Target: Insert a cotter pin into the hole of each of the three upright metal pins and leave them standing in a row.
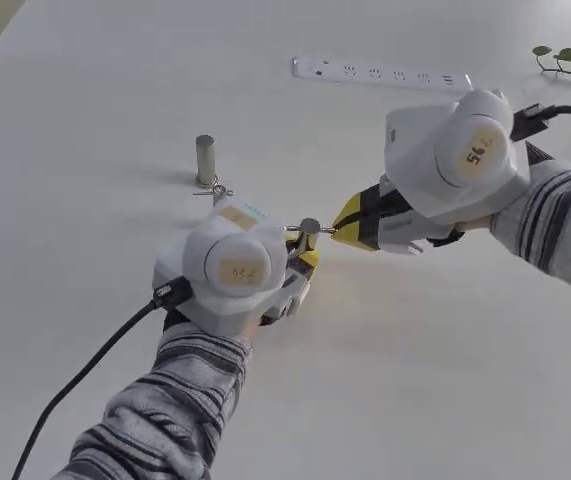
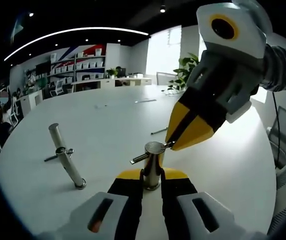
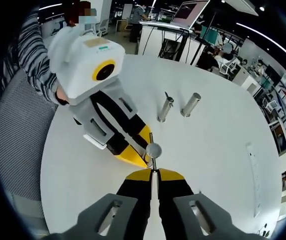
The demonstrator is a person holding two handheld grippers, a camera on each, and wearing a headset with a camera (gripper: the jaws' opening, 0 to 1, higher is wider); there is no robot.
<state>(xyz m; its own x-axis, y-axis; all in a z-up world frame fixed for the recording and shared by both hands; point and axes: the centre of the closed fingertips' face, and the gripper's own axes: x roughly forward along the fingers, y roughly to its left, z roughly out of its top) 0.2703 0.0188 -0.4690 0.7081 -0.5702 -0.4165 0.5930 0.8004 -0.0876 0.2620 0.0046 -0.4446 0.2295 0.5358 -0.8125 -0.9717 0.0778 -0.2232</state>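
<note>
A white bench (image 1: 85, 120) is seen. Near its middle two metal pins are stood upright: a bare pin (image 1: 205, 160) and, just beside it, a cottered pin (image 2: 70, 167). A power strip (image 1: 380, 73) is laid toward the far edge.

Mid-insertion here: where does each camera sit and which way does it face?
Head view: above the workbench, looking down; both striped sleeves show.
Left gripper view: on the left gripper, looking along its jaws at the held metal pin; right gripper opposite.
Right gripper view: on the right gripper, facing the left gripper and a sleeve.
Both gripper views share that pin and the cotter pin, from opposite sides.
</note>
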